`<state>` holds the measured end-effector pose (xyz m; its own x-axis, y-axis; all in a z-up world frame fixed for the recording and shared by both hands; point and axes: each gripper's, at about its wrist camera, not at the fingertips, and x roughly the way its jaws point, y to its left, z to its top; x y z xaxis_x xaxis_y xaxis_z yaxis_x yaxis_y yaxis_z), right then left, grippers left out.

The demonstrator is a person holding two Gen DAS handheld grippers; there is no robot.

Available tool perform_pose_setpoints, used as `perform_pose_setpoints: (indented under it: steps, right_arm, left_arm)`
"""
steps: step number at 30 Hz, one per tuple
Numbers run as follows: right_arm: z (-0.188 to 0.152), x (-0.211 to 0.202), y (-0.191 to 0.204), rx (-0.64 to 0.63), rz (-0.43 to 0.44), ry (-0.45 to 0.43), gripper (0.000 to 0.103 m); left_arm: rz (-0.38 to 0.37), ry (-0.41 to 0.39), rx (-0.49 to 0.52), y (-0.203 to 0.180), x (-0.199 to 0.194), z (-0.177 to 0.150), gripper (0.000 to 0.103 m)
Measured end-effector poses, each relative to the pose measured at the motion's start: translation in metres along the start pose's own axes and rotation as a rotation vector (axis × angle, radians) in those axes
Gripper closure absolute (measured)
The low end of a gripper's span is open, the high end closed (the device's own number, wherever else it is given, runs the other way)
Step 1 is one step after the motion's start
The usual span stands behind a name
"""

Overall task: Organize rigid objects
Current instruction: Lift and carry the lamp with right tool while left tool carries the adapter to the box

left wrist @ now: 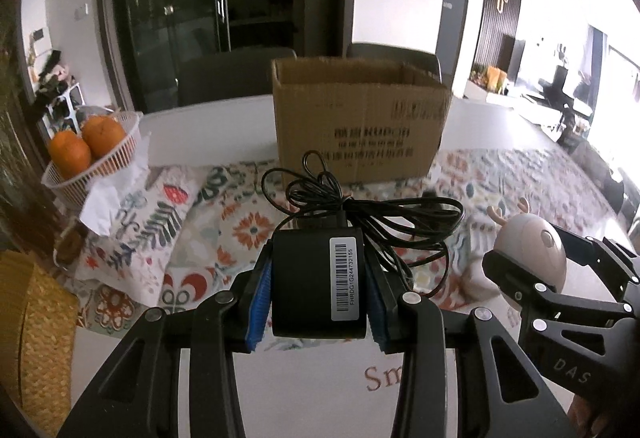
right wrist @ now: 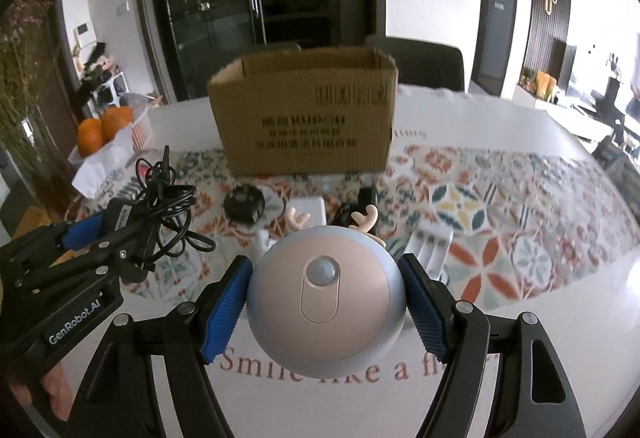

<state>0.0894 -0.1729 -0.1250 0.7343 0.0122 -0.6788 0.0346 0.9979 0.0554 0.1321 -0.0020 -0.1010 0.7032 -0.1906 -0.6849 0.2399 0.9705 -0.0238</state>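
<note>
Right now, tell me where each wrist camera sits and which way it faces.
Left wrist: sits behind the left hand-held gripper, facing the open brown cardboard box; its blue pads clamp a black power adapter with bundled cable.
Right wrist: sits behind the right hand-held gripper, facing the same box; its pads clamp a round pink antlered sensor light.
Shared: box, white basket of oranges, patterned floral tablecloth; each view shows the other gripper.
</note>
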Motion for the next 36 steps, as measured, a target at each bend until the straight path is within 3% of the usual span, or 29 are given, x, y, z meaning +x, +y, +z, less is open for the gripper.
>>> perform_pose_setpoints:
  steps: [24, 36]
  right_arm:
    - [0.074, -0.031, -0.014, -0.039, 0.064, -0.172, 0.028]
    - [0.121, -0.035, -0.017, -0.043, 0.079, -0.259, 0.028]
  left_arm:
    - [0.059, -0.157, -0.017, -0.012, -0.034, 0.065, 0.062]
    - [0.046, -0.226, -0.031, -0.008, -0.036, 0.110, 0.062]
